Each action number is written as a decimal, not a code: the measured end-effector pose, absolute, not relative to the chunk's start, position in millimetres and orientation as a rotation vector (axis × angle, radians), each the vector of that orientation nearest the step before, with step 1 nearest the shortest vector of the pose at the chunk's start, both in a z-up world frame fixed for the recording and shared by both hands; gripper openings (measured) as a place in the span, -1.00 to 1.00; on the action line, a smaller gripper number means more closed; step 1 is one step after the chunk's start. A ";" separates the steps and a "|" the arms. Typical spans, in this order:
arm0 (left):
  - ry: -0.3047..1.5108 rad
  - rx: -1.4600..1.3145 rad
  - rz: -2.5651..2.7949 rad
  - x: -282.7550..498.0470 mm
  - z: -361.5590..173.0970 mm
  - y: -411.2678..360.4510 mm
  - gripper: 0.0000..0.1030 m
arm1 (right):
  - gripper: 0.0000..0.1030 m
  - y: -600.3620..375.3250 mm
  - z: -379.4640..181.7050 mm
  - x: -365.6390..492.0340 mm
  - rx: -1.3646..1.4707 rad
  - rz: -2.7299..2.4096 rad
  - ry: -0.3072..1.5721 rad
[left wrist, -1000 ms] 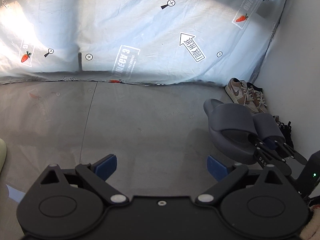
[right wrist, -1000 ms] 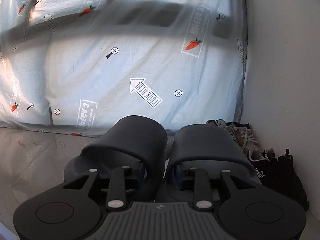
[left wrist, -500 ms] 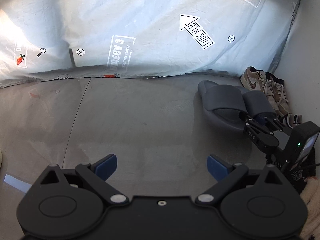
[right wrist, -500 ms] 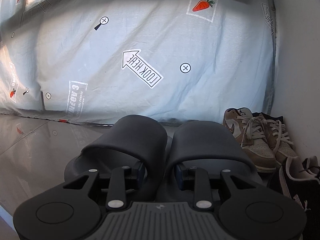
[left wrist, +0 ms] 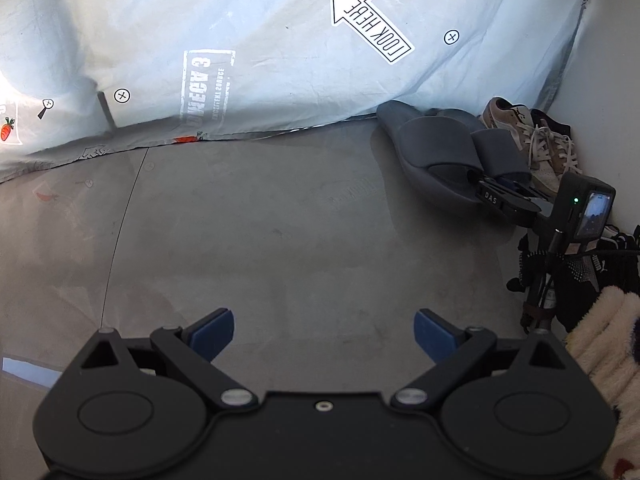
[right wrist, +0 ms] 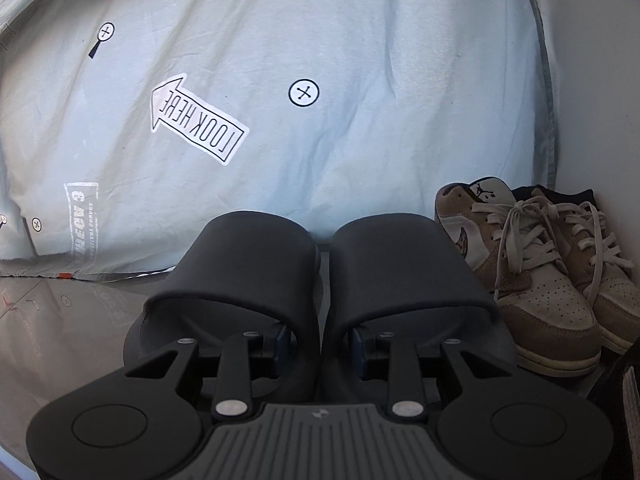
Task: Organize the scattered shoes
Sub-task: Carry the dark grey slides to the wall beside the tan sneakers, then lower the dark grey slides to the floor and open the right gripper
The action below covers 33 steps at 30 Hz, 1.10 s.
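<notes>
The light is soft and a bit dim. A bright glare sits on the sheet (left wrist: 8, 80) at left. Edges bend round, with dark corners.

We note a pale printed sheet (left wrist: 280, 40) from nine to one o'clock, grey floor (left wrist: 280, 240) below, white wall (right wrist: 600, 80) at three o'clock.

Left of the tan sneakers (right wrist: 532, 276) the floor (left wrist: 260, 232) lies open; behind them the draped sheet (right wrist: 360, 100) blocks passage.
</notes>
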<state>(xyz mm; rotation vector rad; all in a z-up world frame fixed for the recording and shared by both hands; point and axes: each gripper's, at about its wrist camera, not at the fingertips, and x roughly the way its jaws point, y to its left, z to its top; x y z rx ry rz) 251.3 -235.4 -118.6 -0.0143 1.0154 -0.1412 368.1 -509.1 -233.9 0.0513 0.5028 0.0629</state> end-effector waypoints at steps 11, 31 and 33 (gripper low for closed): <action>1.032 -0.049 -0.134 254.3 -120.8 -229.8 0.90 | -0.19 -499.1 -238.3 373.0 0.020 0.032 0.572; 1.048 -0.099 -0.140 260.8 -125.8 -220.5 0.90 | 0.13 -542.2 -225.1 385.1 0.617 -0.117 0.695; 1.051 -0.102 -0.147 261.9 -126.9 -221.6 0.90 | 0.14 -544.2 -218.0 396.3 0.566 -0.080 0.784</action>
